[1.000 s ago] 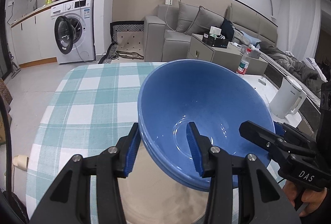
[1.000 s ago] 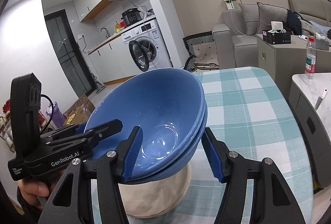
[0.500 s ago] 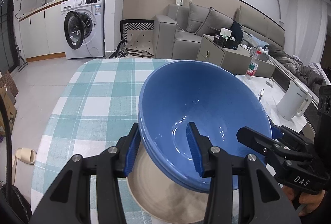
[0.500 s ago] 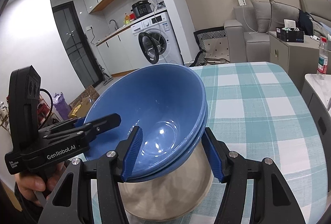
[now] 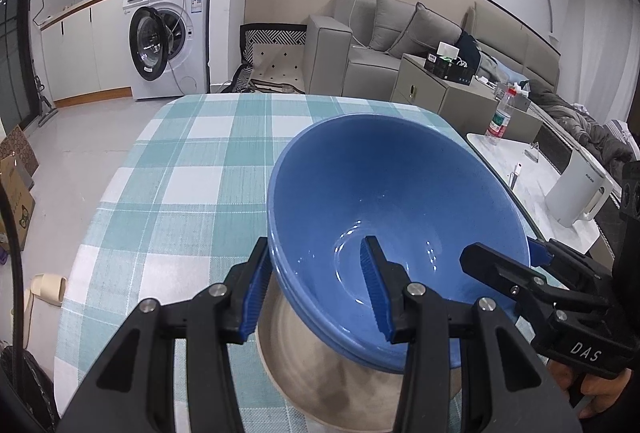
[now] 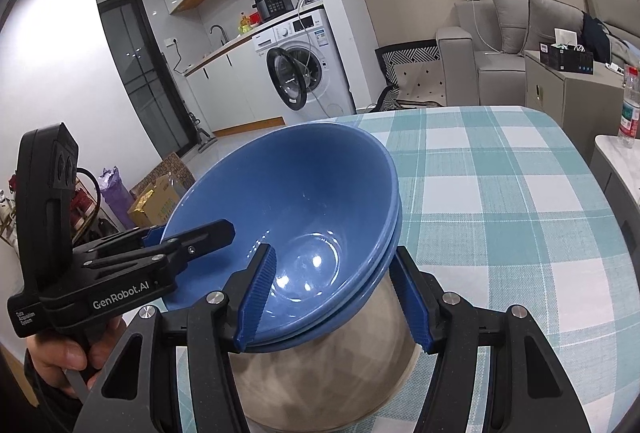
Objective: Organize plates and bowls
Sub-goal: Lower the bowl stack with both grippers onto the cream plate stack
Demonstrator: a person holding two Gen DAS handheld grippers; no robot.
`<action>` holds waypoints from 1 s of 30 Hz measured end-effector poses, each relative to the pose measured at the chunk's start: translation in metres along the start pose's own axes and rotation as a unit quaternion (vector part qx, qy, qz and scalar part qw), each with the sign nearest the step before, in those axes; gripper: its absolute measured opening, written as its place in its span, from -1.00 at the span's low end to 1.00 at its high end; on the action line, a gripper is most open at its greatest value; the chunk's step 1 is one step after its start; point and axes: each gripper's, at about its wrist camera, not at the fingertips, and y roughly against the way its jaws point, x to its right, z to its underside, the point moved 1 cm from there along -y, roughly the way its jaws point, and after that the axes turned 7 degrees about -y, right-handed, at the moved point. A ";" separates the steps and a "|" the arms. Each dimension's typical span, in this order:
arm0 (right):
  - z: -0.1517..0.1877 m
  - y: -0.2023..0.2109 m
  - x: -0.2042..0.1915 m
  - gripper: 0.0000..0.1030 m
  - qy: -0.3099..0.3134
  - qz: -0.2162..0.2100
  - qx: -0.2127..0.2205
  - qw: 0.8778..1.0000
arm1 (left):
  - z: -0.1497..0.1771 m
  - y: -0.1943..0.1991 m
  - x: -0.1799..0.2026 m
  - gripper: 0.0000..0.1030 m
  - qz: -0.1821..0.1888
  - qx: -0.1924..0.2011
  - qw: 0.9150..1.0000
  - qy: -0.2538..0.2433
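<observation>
Two stacked blue bowls (image 5: pixel 384 209) are held between both grippers, just above a beige plate (image 5: pixel 328 377) on the checked tablecloth. My left gripper (image 5: pixel 316 285) is shut on the stack's left rim, one finger inside and one outside. My right gripper (image 6: pixel 332 297) is shut on the opposite rim of the blue bowls (image 6: pixel 288 201) the same way. The beige plate (image 6: pixel 332 361) lies under the stack; I cannot tell if the bowls touch it. Each gripper shows in the other's view.
The table with the teal and white checked cloth (image 5: pixel 192 161) stretches ahead. A white kettle (image 5: pixel 576 197) and a water bottle (image 5: pixel 498 121) stand on a side counter to the right. A washing machine (image 5: pixel 168 37) and sofa stand beyond.
Both grippers have carried the bowl stack along the table and a little lower. The beige plate under it shows more. The grips have not changed.
</observation>
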 end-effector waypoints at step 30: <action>0.005 -0.008 0.000 0.47 0.007 0.004 -0.008 1.000 | 0.008 -0.012 -0.009 0.10 -0.010 -0.013 1.000 0.002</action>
